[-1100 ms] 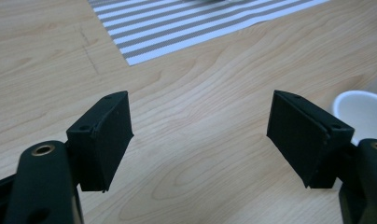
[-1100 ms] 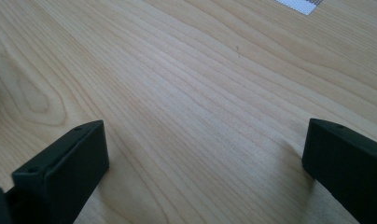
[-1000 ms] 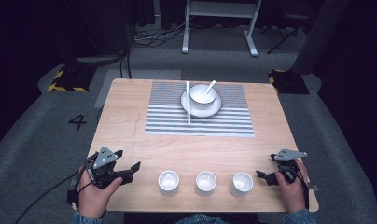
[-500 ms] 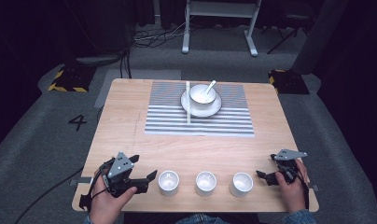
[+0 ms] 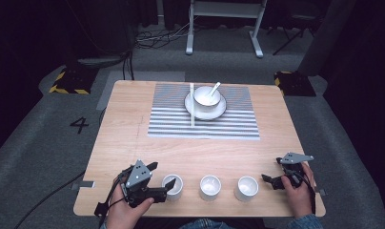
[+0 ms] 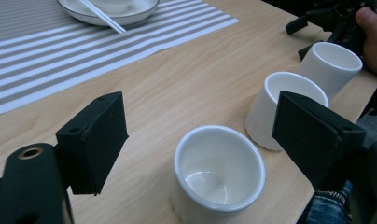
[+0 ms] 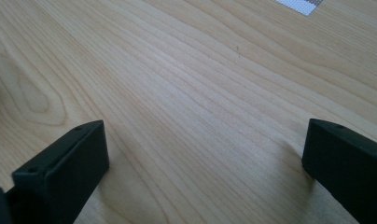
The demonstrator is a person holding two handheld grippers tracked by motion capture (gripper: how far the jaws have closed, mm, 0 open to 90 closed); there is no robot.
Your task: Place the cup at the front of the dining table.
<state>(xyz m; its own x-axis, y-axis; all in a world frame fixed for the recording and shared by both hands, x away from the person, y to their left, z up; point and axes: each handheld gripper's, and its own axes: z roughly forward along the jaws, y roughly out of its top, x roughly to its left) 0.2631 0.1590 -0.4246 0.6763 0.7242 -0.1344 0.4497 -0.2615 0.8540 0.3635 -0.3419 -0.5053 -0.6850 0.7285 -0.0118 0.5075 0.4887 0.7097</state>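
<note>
Cup, leftmost of three, sits between the left gripper's spread, just-opening fingers; next, close them on it

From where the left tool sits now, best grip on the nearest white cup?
Probably across the cup's outer wall, below the rim, coming level from its left side as the high view shows it. It stands upright, has no handle and is round. The left tool's jaws have just been opening and already straddle it without touching.

The left gripper is held low with jaws just opened, nothing pressed; the right gripper is held wide apart.
</note>
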